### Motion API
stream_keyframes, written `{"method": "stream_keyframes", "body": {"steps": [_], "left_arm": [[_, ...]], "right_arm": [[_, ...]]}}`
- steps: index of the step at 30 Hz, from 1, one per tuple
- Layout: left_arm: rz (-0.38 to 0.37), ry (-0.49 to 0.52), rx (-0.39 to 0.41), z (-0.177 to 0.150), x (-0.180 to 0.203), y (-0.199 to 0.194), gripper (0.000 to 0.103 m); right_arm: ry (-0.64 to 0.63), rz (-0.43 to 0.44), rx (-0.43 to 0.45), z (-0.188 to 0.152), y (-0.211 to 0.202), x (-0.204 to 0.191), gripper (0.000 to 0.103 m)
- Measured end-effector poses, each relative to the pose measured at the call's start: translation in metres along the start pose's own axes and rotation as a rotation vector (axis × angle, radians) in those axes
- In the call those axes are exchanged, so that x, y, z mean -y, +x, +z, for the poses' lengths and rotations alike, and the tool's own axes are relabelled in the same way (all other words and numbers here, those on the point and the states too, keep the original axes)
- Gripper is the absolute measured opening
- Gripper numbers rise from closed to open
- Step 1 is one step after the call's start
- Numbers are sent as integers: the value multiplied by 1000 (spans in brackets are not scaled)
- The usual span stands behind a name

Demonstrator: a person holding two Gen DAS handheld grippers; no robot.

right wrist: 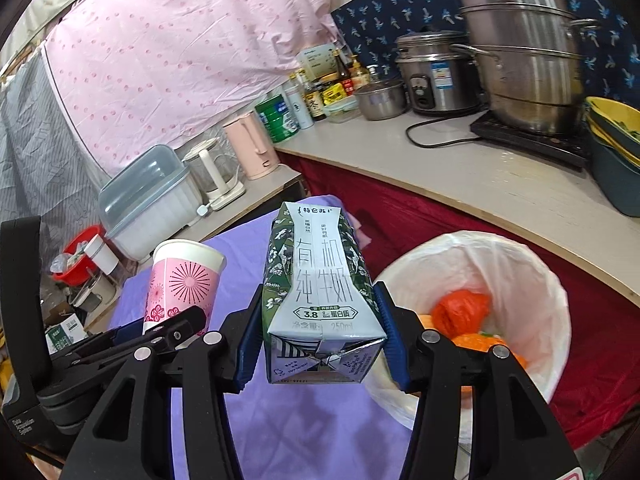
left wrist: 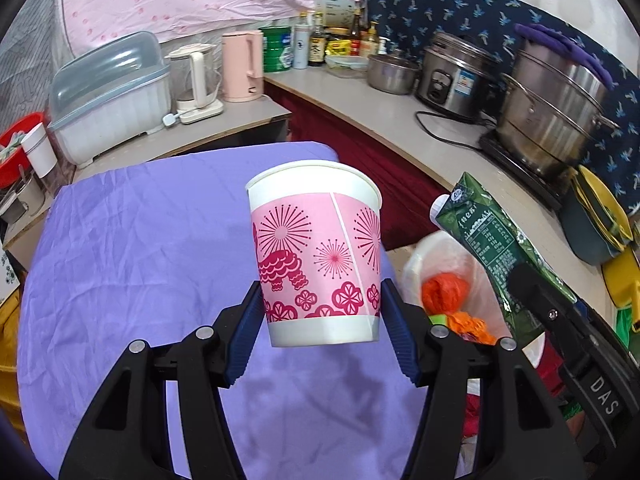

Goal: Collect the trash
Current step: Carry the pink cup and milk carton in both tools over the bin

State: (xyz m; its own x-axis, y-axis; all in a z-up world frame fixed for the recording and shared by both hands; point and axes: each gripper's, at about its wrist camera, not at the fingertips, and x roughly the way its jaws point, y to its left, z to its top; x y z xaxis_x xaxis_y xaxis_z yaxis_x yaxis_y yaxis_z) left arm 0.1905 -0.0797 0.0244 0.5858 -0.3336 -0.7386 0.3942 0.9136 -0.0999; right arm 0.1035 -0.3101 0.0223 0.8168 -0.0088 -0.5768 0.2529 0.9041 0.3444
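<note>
My left gripper (left wrist: 322, 312) is shut on a pink and white paper cup (left wrist: 316, 252), held upright above the purple cloth (left wrist: 140, 272). My right gripper (right wrist: 320, 332) is shut on a green and white milk carton (right wrist: 320, 288), held above the cloth's right edge. The cup also shows in the right wrist view (right wrist: 182, 284), left of the carton. The carton also shows in the left wrist view (left wrist: 492, 236), on the right. A bin lined with a white bag (right wrist: 532, 280) stands to the right of the carton and holds orange trash (right wrist: 460, 312).
A curved counter (right wrist: 460, 176) behind carries a steel steamer pot (right wrist: 524, 56), a rice cooker (right wrist: 436, 76), bottles and a cord. A lidded dish rack (left wrist: 112, 96), two kettles (left wrist: 240, 68) and a red basin (left wrist: 16, 148) stand at the back left.
</note>
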Motion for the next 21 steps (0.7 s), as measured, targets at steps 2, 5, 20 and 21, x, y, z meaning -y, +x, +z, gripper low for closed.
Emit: {"method": "stream_keyframes", "body": {"steps": [2,5,20,21], "left_arm": [[-12,18,-1,-6,14,-4,55],[-31,50,-8,-15,37,-6,56],[-99,185,-67,-36,121,15,56],[-102,194,-70,-36,125,18,56]], "right_arm": [[11,-13,6,-3,-9,12,50],[31,-37,13,-6,-21,33,50],[128,-145,-15,-26,-38,118,50],[132,-148,-18,-26,-36,120,50]]}}
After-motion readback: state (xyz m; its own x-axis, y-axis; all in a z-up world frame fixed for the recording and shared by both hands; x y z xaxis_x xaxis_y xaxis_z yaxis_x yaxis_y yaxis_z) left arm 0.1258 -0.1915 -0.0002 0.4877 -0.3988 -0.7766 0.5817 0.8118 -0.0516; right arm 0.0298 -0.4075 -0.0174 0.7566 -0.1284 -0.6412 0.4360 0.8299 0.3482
